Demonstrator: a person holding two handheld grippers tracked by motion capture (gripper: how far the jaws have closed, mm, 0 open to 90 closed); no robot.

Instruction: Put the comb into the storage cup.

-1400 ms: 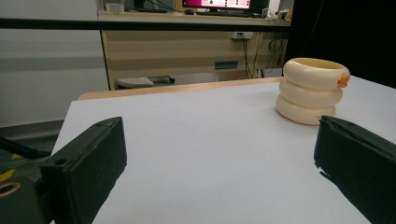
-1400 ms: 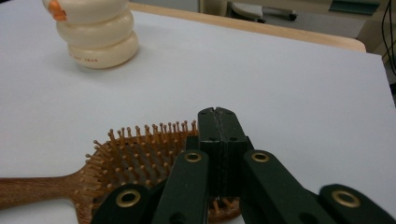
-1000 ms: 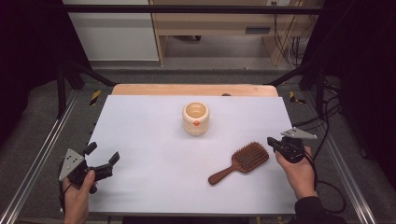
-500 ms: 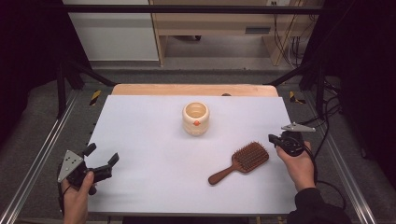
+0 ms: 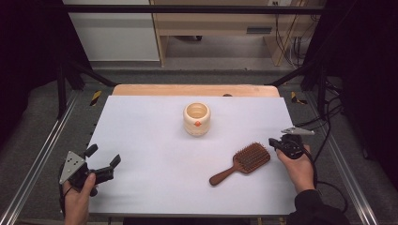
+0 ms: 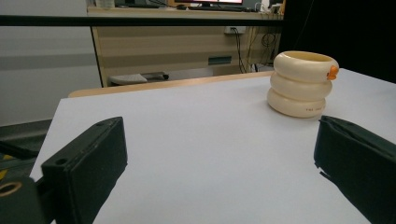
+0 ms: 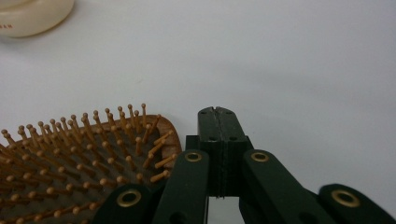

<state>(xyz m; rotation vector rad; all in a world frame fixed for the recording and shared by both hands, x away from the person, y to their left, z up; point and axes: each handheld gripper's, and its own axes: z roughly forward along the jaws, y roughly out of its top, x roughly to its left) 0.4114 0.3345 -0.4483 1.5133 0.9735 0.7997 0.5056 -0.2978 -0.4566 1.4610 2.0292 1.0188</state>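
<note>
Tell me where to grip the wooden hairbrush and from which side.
Grip the hairbrush by its narrow handle, coming from above with jaws across it. The handle lies flat and bare, pointing toward the person; the head is wide and its bristles face up. The right gripper is nearest, but shut.

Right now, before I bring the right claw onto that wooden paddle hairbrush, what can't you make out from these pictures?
- Right gripper view: the wooden paddle hairbrush has its handle cut off by the frame's edge.
- Right gripper view: whether the shut right claw touches the brush's rim; its own links hide that spot.
- Left gripper view: small print on the cream ringed cup is too small to read.
- High view: the cup's inside bottom is hidden by its wall.
</note>
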